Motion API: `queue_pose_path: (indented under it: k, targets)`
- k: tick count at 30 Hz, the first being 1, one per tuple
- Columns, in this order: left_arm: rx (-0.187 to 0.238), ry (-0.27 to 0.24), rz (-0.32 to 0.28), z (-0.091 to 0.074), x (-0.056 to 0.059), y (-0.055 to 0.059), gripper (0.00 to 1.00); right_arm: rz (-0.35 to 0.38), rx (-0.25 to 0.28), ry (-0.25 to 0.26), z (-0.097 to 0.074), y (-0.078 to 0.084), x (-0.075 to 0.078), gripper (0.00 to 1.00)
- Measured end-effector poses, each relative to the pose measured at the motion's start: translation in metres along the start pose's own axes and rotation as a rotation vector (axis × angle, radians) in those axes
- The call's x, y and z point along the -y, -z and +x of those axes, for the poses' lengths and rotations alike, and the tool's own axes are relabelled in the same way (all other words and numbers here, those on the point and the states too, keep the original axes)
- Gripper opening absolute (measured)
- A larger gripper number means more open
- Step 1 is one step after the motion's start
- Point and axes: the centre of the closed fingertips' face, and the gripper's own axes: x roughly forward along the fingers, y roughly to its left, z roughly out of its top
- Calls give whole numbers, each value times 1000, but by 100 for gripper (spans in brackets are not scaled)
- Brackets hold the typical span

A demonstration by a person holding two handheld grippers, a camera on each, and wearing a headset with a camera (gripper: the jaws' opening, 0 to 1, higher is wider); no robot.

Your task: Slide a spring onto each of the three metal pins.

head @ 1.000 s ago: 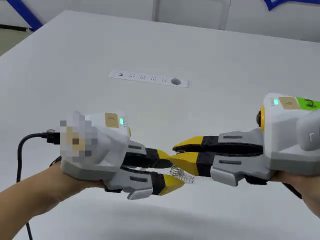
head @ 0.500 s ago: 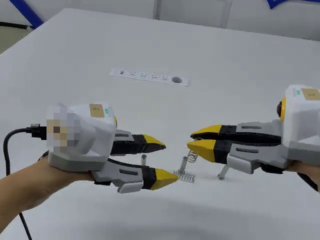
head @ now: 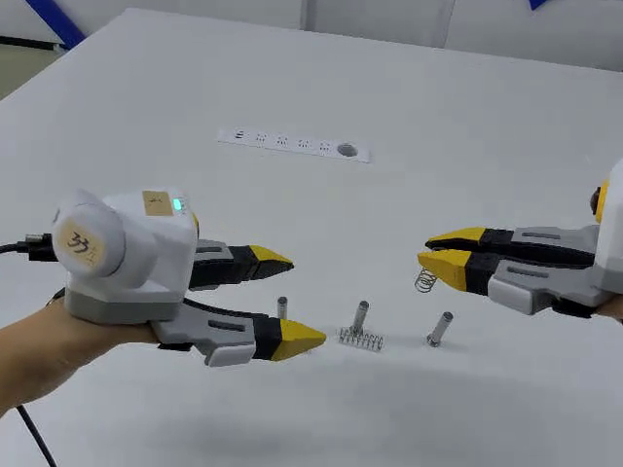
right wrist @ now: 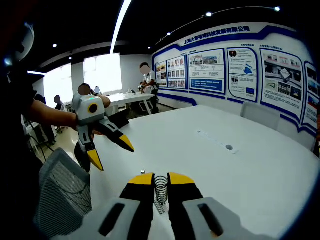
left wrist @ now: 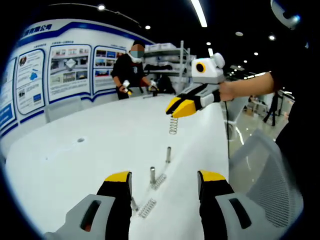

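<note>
- Your grippers have pulled apart from their tips-together huddle over the parts. Your right gripper (head: 426, 250) has come away clenched on the held spring (head: 425, 280), which hangs clear of the table (head: 467, 117) above the right pin (head: 441, 328).
- Your left gripper (head: 304, 300) is spread wide and empty, low by the left pin (head: 282, 307).
- One spring looks ready to thread, and I judge that no pin is sleeved yet.
- Count three pins, with the middle pin (head: 360, 316) between the other two. Count three springs: one held, and two loose springs (left wrist: 159, 181) lying flat beside the pins.
</note>
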Motion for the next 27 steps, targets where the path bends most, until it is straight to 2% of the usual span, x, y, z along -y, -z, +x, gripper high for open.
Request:
queue_pose_path:
  k: [3,8,14,18,24,27]
  targets:
    - [3,-17,-6,-5,-5,0,58,8,-11,36,-3,8,13,10]
    - [5,-36,-13,-9,-9,1,63,28,-34,75,-7,25,25,10]
    - [-7,-72,-23,-13,-16,6,68,59,-46,103,-8,41,33,10]
    - [-7,-98,-31,-16,-22,6,77,73,-56,119,-7,50,39,10]
    - [-10,-112,-38,-20,-25,8,83,101,-56,136,-4,61,45,10]
    - [-12,-101,-50,-22,-22,10,85,112,-55,143,-2,64,48,10]
